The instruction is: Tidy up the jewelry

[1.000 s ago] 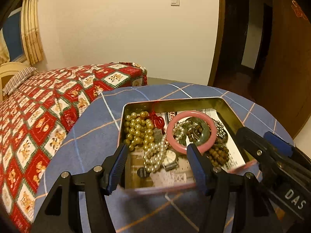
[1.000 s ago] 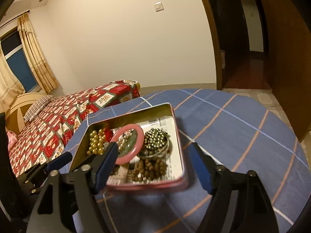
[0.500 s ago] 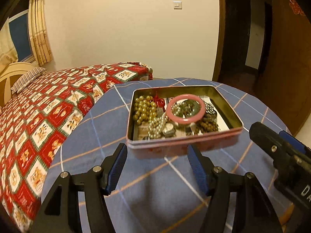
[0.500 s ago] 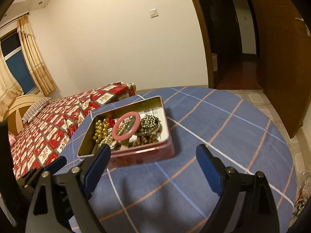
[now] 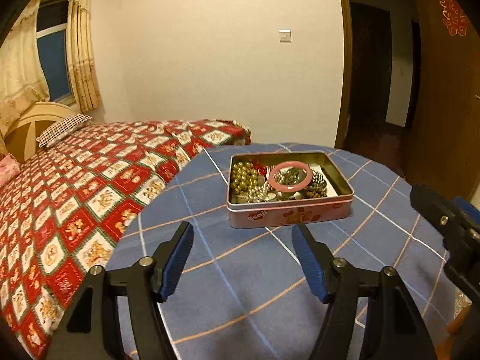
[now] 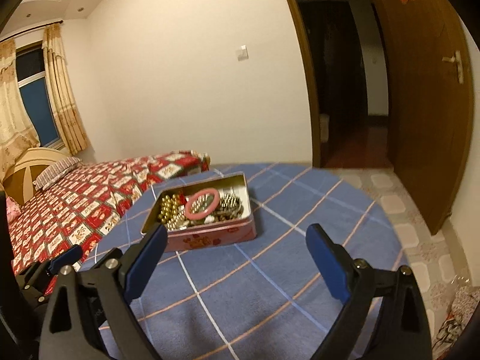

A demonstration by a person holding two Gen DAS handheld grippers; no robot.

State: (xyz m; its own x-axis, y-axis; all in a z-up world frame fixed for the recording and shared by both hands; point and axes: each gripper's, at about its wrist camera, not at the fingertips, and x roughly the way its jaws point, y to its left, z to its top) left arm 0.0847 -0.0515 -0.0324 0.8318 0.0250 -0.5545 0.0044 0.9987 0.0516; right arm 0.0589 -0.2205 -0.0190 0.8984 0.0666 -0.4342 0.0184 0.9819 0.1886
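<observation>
While the tin [image 5: 289,210] sat on the blue checked table [image 5: 240,294] beside the bed [image 5: 90,174], holding the pink bangle [image 5: 288,175] and gold beads [image 5: 243,174], both grippers hovered short of it: the left gripper [image 5: 243,240] and right gripper [image 6: 237,240] were each opening wider, nothing between their jaws.

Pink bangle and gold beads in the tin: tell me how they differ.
The pink bangle is one smooth closed ring; the gold beads are many small shiny balls bunched together. The bangle lies on top of the pile near the middle of the tin; the beads sit at its left end. Both lie inside the open tin, untouched by either gripper.
</observation>
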